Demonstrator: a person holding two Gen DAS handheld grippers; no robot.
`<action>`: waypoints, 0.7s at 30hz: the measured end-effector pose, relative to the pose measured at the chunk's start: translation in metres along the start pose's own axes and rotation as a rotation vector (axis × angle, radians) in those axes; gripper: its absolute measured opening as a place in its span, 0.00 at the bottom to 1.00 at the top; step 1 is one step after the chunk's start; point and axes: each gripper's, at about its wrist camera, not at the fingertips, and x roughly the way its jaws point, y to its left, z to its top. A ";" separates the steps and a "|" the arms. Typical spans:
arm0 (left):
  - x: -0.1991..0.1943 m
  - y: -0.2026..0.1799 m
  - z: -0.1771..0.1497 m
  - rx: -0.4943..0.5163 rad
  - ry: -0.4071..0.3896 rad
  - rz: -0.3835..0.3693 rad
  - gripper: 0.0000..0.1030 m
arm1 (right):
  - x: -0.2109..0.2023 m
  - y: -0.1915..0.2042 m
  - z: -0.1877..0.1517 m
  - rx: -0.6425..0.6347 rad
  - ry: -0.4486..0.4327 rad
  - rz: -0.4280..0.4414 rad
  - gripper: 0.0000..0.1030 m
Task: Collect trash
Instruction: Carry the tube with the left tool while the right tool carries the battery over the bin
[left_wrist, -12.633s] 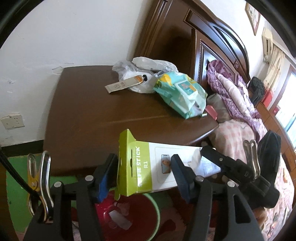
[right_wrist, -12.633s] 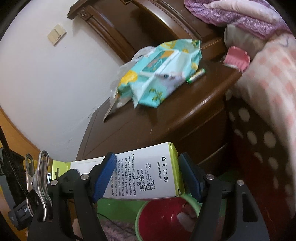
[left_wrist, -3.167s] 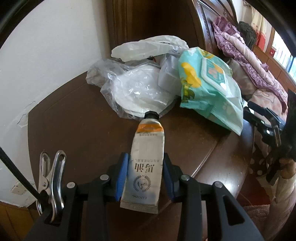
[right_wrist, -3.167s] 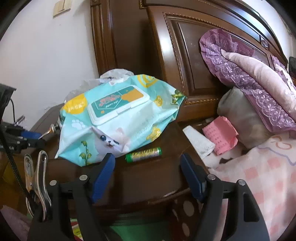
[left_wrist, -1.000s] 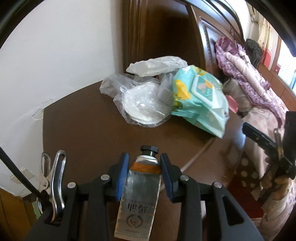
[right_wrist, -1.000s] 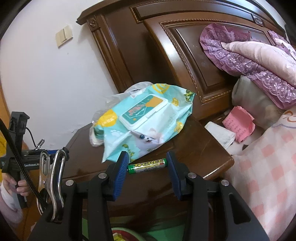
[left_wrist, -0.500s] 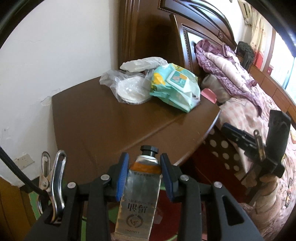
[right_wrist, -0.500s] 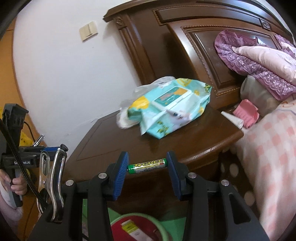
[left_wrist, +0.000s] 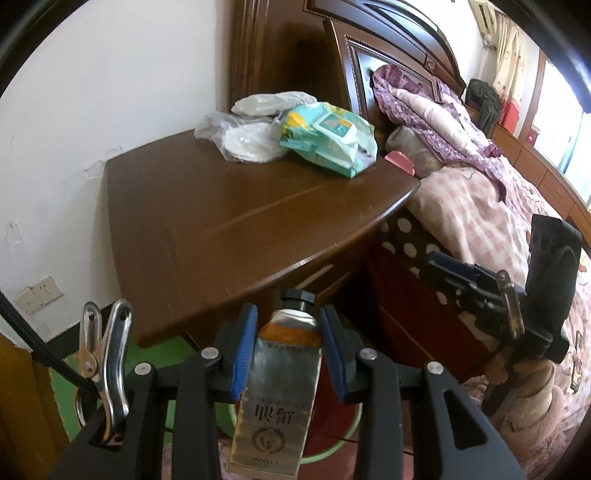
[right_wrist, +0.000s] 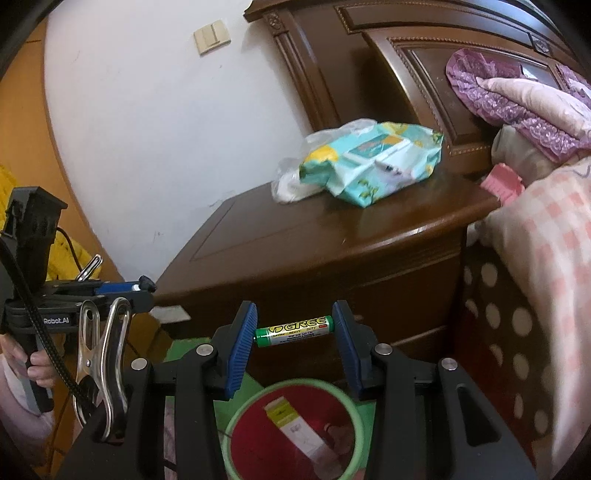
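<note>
Beside the bed, the dark wooden desk (left_wrist: 229, 229) is cleared of small trash. A tube (left_wrist: 277, 384) is clamped in the left claw (left_wrist: 290, 350), a battery (right_wrist: 293, 331) in the right claw (right_wrist: 295, 338); both should be released squarely over the red bin (right_wrist: 291, 432).

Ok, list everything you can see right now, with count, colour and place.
tube: one, silver and orange, black cap, in left gripper
battery: one, green, in right gripper
bin: one, red with green rim, on floor below right gripper
box: one, white and green, inside bin
wipes pack: one, teal, back of nightstand
plastic bags: clear, beside wipes pack
nightstand: one, brown wood
bed: pink check
left gripper: black, blue pads
right gripper: black, blue pads
</note>
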 end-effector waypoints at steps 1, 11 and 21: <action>0.002 -0.001 -0.003 -0.002 0.003 -0.007 0.35 | 0.000 0.002 -0.004 0.001 0.009 0.000 0.42; 0.034 -0.008 -0.041 -0.005 0.047 -0.014 0.35 | 0.013 0.011 -0.033 -0.007 0.099 -0.011 0.42; 0.081 -0.006 -0.068 -0.025 0.119 -0.013 0.35 | 0.035 0.013 -0.056 -0.022 0.181 -0.019 0.42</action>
